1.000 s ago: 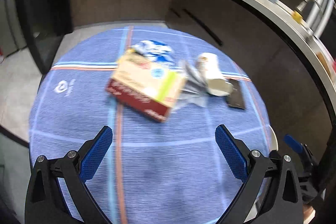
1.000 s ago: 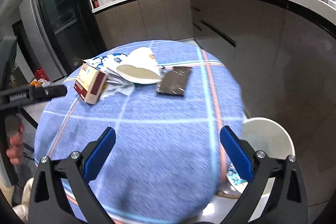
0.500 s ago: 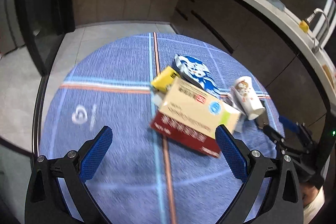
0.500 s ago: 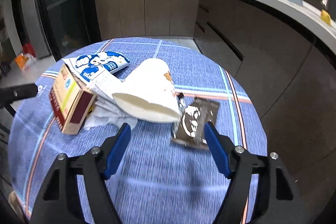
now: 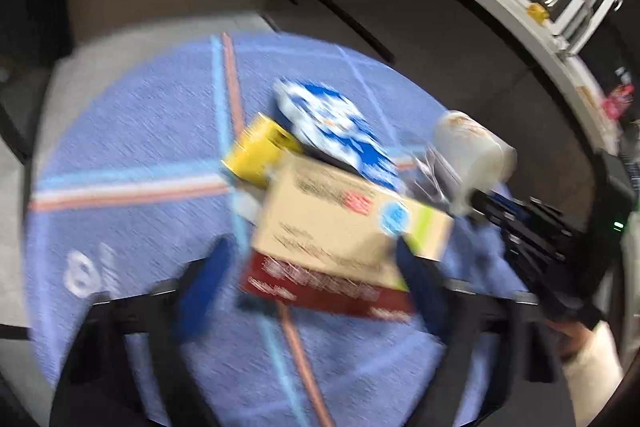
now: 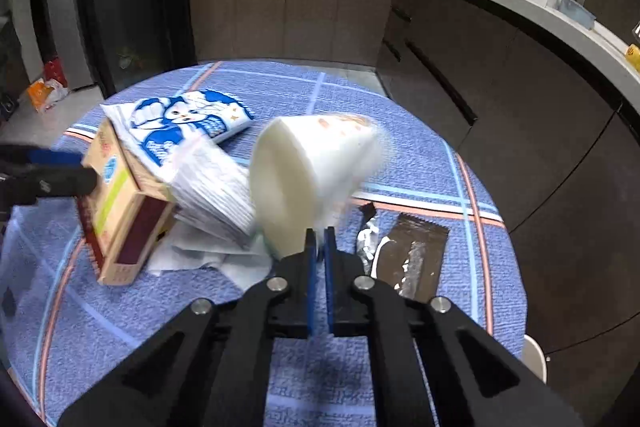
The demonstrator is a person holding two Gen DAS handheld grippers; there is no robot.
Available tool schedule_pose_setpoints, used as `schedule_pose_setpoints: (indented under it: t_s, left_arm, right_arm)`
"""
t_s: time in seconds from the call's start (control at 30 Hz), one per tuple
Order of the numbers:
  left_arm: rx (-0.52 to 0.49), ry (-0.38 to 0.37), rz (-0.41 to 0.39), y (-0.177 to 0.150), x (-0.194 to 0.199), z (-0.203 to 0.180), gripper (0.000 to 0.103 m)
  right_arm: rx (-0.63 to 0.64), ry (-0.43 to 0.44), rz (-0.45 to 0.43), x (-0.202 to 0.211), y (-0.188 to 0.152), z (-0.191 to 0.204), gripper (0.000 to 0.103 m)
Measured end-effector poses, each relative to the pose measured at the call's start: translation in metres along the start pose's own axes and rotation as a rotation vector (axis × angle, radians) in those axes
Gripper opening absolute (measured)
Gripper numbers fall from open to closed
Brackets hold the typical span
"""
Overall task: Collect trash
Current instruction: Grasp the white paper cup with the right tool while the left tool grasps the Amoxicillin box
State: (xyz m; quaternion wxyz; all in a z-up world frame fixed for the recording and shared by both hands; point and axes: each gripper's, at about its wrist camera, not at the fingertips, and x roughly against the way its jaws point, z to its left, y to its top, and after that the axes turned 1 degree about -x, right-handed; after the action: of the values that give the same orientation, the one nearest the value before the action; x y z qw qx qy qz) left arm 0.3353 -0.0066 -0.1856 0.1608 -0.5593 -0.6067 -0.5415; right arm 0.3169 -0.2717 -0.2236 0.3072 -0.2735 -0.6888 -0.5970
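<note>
A white paper cup (image 6: 316,163) is tipped up over the blue checked tablecloth (image 6: 120,327), and my right gripper (image 6: 319,233) is shut on its rim. The left wrist view shows that gripper (image 5: 480,199) meeting the cup (image 5: 468,151) from the right. A tan and red carton (image 5: 340,235) lies between the blue fingers of my left gripper (image 5: 312,247), whose jaws are closing. A gap still shows at the carton's left side. In the right wrist view the carton (image 6: 120,211) stands on edge with the left gripper (image 6: 60,171) at its end.
A blue and white snack bag (image 6: 188,123), a clear plastic pack (image 6: 212,191) and a white napkin (image 6: 208,259) lie by the carton. A small yellow box (image 5: 260,151) sits behind it. A brown foil wrapper (image 6: 412,255) lies right of the cup. A white bin (image 6: 534,359) stands beside the table.
The right gripper moved in and closed on the cup's rim, and the cup tipped up. The left gripper advanced to the carton and its jaws narrowed around it.
</note>
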Motion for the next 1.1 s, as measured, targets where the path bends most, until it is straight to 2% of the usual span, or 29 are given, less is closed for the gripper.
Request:
schedule_pose_setpoints:
  t_s: [0.03,0.1,0.27,0.3,0.37,0.4,0.47,0.6,0.67,0.77,0.87,0.93,1.03,1.1]
  left_arm:
    - [0.011,-0.026,0.014,-0.004,0.0,-0.001,0.054]
    - [0.011,-0.068,0.034,-0.014,0.002,-0.004,0.047]
    - [-0.041,-0.076,0.05,-0.038,0.012,-0.022,0.046]
    - [-0.069,-0.065,0.053,-0.044,0.015,-0.027,0.048]
    - [-0.12,-0.019,0.027,-0.049,0.022,-0.036,0.066]
    - [-0.164,0.024,-0.029,-0.048,0.031,-0.041,0.081]
    - [-0.223,0.053,-0.097,-0.044,0.042,-0.048,0.084]
    - [-0.35,-0.013,-0.138,-0.008,0.044,-0.072,0.087]
    - [-0.385,-0.045,-0.114,0.005,0.033,-0.079,0.087]
    - [-0.385,-0.091,-0.044,0.03,0.003,-0.086,0.087]
    - [-0.359,-0.122,0.06,0.037,-0.026,-0.087,0.085]
    - [-0.346,-0.125,0.109,0.03,-0.039,-0.081,0.079]
    - [-0.351,-0.139,0.148,0.005,-0.042,-0.082,0.079]
    - [-0.372,-0.117,0.156,-0.016,-0.039,-0.083,0.079]
  right_arm:
    - [0.005,0.007,-0.002,0.002,-0.001,0.002,0.005]
    - [0.021,0.031,-0.009,0.008,-0.004,0.007,0.005]
    - [0.036,0.076,-0.026,0.028,-0.015,0.017,0.005]
    - [0.033,0.082,-0.032,0.033,-0.017,0.017,0.005]
    - [0.012,0.092,-0.05,0.046,-0.024,0.014,0.005]
    - [0.001,0.093,-0.054,0.051,-0.027,0.012,0.005]
    - [-0.028,0.1,-0.067,0.062,-0.033,0.008,0.005]
    - [-0.077,0.108,-0.089,0.08,-0.044,0.003,0.005]
    - [-0.09,0.109,-0.093,0.085,-0.047,0.001,0.005]
    - [-0.1,0.102,-0.089,0.091,-0.052,-0.003,0.005]
    - [-0.11,0.092,-0.08,0.093,-0.058,-0.008,0.005]
    - [-0.12,0.09,-0.081,0.095,-0.06,-0.013,0.005]
    - [-0.134,0.093,-0.083,0.096,-0.061,-0.017,0.005]
    - [-0.147,0.107,-0.085,0.097,-0.063,-0.023,0.005]
